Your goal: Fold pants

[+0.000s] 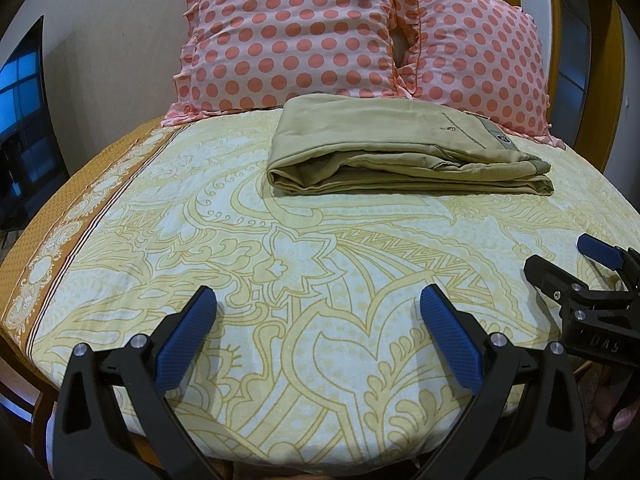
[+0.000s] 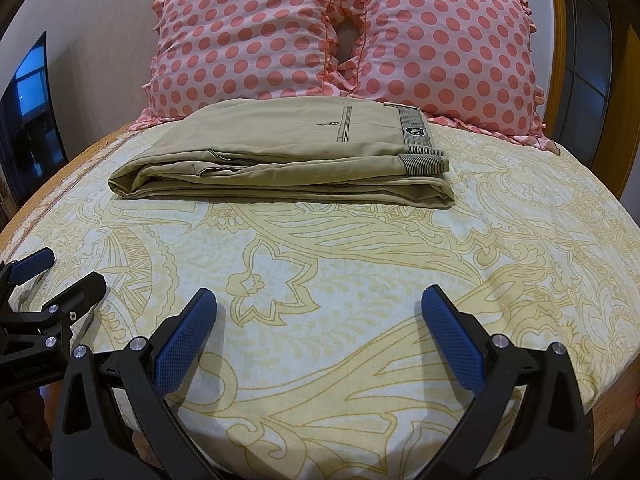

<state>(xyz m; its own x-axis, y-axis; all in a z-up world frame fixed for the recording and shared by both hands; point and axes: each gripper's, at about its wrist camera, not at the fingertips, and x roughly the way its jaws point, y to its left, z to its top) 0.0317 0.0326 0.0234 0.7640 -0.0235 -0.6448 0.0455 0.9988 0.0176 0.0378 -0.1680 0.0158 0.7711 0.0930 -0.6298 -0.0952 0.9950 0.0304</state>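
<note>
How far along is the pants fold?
Looks done: the khaki cotton pants lie as a flat layered stack on the yellow patterned bedsheet, in front of the pink polka-dot pillows. In hand: nothing; the left hand-held gripper and right hand-held gripper are open, apart from the stack. Left: apparently nothing.

pants (image 1: 404,148) (image 2: 288,156) | khaki, folded into a flat layered rectangle; striped waistband at right | laid upper centre of frame

pants (image 2: 280,156): 1 | pillows (image 2: 248,36): 2 | grippers (image 1: 318,312): 2 | bed (image 2: 360,272): 1
</note>
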